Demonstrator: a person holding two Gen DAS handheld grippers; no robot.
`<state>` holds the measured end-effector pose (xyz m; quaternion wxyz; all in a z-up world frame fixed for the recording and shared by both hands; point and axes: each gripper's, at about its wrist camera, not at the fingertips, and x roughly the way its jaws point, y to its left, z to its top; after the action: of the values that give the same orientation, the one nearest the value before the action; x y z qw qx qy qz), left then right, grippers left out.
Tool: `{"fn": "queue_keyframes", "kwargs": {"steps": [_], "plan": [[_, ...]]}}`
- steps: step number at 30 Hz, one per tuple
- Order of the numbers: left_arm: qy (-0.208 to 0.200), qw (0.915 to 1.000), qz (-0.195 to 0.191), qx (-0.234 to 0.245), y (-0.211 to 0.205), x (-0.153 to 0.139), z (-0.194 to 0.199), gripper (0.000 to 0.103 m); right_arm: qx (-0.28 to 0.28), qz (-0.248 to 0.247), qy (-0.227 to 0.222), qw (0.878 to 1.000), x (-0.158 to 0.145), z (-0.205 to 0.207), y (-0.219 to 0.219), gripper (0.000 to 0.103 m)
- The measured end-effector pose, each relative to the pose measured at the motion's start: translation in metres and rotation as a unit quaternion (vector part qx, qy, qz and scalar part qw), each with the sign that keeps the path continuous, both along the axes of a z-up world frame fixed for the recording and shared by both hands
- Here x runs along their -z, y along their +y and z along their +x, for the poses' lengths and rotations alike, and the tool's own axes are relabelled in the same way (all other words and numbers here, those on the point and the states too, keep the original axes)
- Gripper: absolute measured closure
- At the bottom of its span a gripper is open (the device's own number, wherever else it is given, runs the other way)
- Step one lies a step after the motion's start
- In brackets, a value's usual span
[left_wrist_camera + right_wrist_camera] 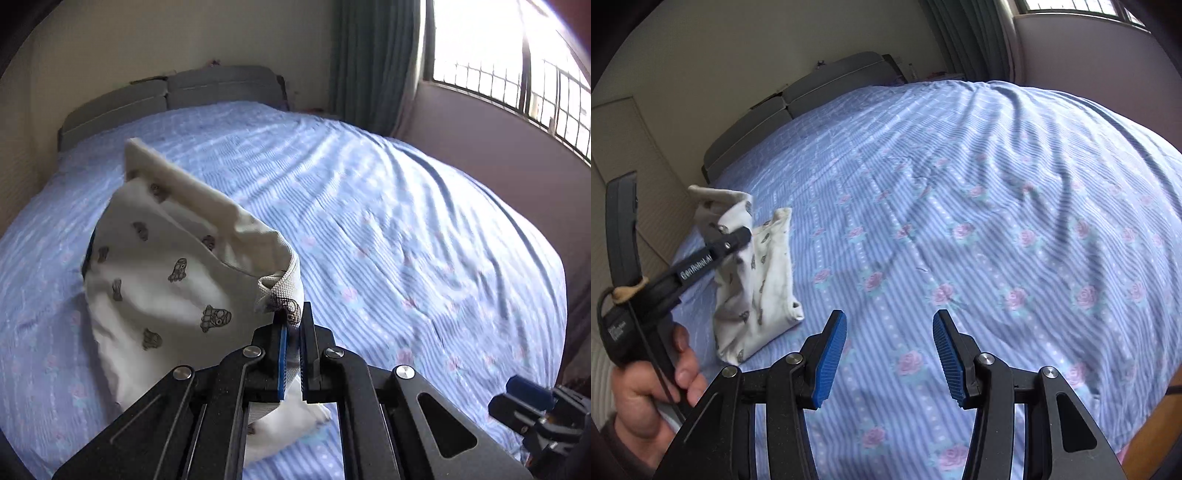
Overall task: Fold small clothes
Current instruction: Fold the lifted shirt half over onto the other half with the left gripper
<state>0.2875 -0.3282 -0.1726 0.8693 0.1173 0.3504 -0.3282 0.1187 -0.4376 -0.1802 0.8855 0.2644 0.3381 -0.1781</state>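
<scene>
A small white garment [166, 280] with a grey printed pattern hangs lifted above the blue striped bedsheet [388, 229]. My left gripper [293, 325] is shut on its ribbed edge, and the cloth droops down to the left of the fingers. In the right wrist view the same garment [757, 273] hangs at the left, its lower end resting on the sheet, pinched by the left gripper [742, 233] that a hand [653, 384] holds. My right gripper [889, 332] stands open over the bare sheet, to the right of the garment, with nothing between its blue pads [831, 362].
The bed [960, 206] with a rose-patterned blue sheet fills both views. A grey headboard [162, 96] stands at the far end against a cream wall. A green curtain [373, 55] and a barred window [517, 74] are at the right. The right gripper's tip [532, 410] shows at the lower right.
</scene>
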Motion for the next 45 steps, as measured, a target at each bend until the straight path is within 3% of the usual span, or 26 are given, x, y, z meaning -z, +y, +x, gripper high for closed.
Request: {"fn": "queue_keyframes", "kwargs": {"steps": [3, 5, 9, 12, 14, 18, 21, 25, 29, 32, 38, 45], "plan": [[0.028, 0.9988, 0.039, 0.002, -0.01, 0.033, -0.005, 0.096, 0.01, 0.011, 0.009, 1.0, 0.01, -0.007, -0.014, 0.054], [0.04, 0.9982, 0.044, -0.009, -0.006, 0.045, -0.004, 0.095, 0.012, 0.017, 0.014, 1.0, 0.017, -0.01, -0.019, 0.054], [0.044, 0.9981, 0.04, -0.011, 0.006, 0.039, -0.01, 0.095, 0.013, 0.03, 0.02, 0.999, 0.027, -0.012, -0.025, 0.054], [0.05, 0.998, 0.035, -0.014, 0.023, 0.028, -0.019, 0.078, 0.009, 0.045, 0.023, 0.999, 0.032, -0.011, -0.026, 0.054], [0.054, 0.998, 0.025, -0.023, 0.039, 0.019, -0.022, 0.058, 0.001, 0.049, 0.025, 0.998, 0.034, -0.007, -0.023, 0.054], [0.058, 0.9969, 0.018, -0.049, 0.078, 0.011, -0.017, 0.056, -0.022, 0.04, 0.02, 0.999, 0.029, 0.009, -0.01, 0.054], [0.068, 0.9937, 0.023, -0.087, 0.108, 0.017, 0.006, 0.056, -0.054, 0.011, 0.003, 0.998, 0.016, 0.03, 0.002, 0.054], [0.109, 0.9847, -0.014, -0.135, 0.14, 0.022, 0.047, 0.055, -0.14, -0.019, -0.021, 0.99, -0.003, 0.088, 0.009, 0.054], [0.151, 0.9782, -0.046, -0.135, 0.154, 0.026, 0.069, 0.055, -0.228, -0.004, 0.017, 0.974, 0.002, 0.166, 0.01, 0.054], [0.125, 0.9841, -0.048, -0.117, 0.162, 0.017, 0.05, 0.054, -0.235, -0.011, 0.036, 0.971, 0.0, 0.189, 0.013, 0.054], [0.06, 0.997, 0.006, -0.049, 0.147, 0.021, 0.0, 0.053, -0.224, -0.022, 0.016, 0.974, -0.005, 0.16, 0.018, 0.054], [-0.004, 0.998, 0.06, -0.016, 0.121, 0.029, -0.015, 0.054, -0.201, 0.012, 0.015, 0.979, 0.007, 0.125, 0.016, 0.054]]}}
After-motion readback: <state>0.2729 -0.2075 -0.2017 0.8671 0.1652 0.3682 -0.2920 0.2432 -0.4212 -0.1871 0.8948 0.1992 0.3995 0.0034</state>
